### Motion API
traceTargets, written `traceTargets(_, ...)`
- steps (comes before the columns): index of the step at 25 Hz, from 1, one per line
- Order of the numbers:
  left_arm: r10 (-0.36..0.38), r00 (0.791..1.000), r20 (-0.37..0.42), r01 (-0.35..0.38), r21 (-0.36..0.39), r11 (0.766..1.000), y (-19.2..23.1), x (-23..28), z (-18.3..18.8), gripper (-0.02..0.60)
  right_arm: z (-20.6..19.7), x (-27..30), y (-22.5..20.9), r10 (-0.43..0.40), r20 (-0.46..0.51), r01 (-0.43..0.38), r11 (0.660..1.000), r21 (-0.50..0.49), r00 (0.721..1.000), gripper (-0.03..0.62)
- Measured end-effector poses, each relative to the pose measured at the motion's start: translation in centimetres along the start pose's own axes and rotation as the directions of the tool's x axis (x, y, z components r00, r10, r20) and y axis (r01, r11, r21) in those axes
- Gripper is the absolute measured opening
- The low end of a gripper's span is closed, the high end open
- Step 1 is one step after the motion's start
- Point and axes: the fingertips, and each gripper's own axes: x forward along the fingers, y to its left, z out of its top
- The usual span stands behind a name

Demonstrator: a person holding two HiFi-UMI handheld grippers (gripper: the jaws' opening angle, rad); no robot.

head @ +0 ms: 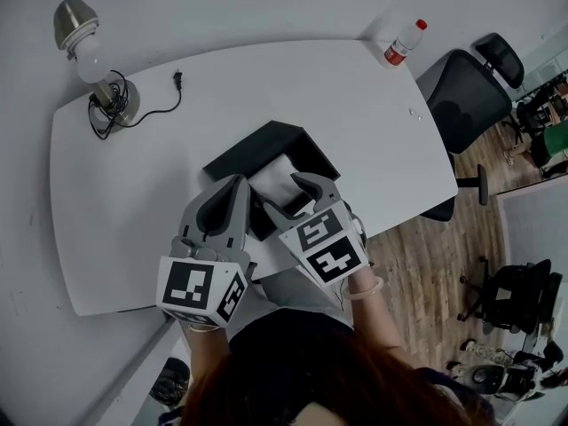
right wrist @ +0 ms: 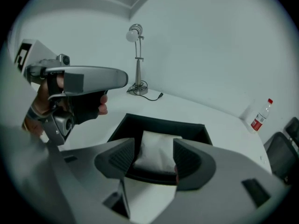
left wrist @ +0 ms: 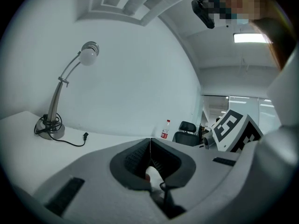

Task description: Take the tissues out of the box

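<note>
Right claw (right wrist: 154, 154) astride upright tissues (right wrist: 158, 141)

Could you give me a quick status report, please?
Left gripper shut, holding nothing. Right gripper open, astride tissues. Tissues inside black box. Nothing in the way.

The table (head: 133, 211) is plain white. On it, the box (head: 266, 142) is matte black and the tissues (head: 275, 177) inside are white. The left gripper (left wrist: 150, 157) and right gripper (right wrist: 154, 155) are grey with dark ribbed pads, each bearing black-and-white square markers. The desk lamp (head: 75, 25) is silver, its cord (head: 155, 109) black. The bottle (head: 404, 43) is clear with a red cap and label. The office chair (head: 466, 96) is black, and the floor (head: 426, 256) is brown wood plank.
</note>
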Motion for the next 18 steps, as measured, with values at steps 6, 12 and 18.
traceTargets(6,0.008,1.000,-0.009,-0.008,-0.022,1.000,0.8,0.8,-0.5,0.021,-0.9,1.5,0.2,0.035,-0.099,-0.035,0.999,-0.001,0.994,0.259)
traceTargets(12,0.025,1.000,-0.015,-0.025,-0.043,0.999,1.8,1.2,-0.9,0.021,-1.5,2.5,0.0,0.039,-0.193,-0.048,0.998,-0.041,0.980,0.272)
traceTargets(18,0.043,0.999,-0.020,-0.044,-0.063,0.997,2.7,1.4,-1.2,0.021,-2.3,3.3,-0.4,-0.005,-0.268,-0.019,0.996,-0.089,0.963,0.273)
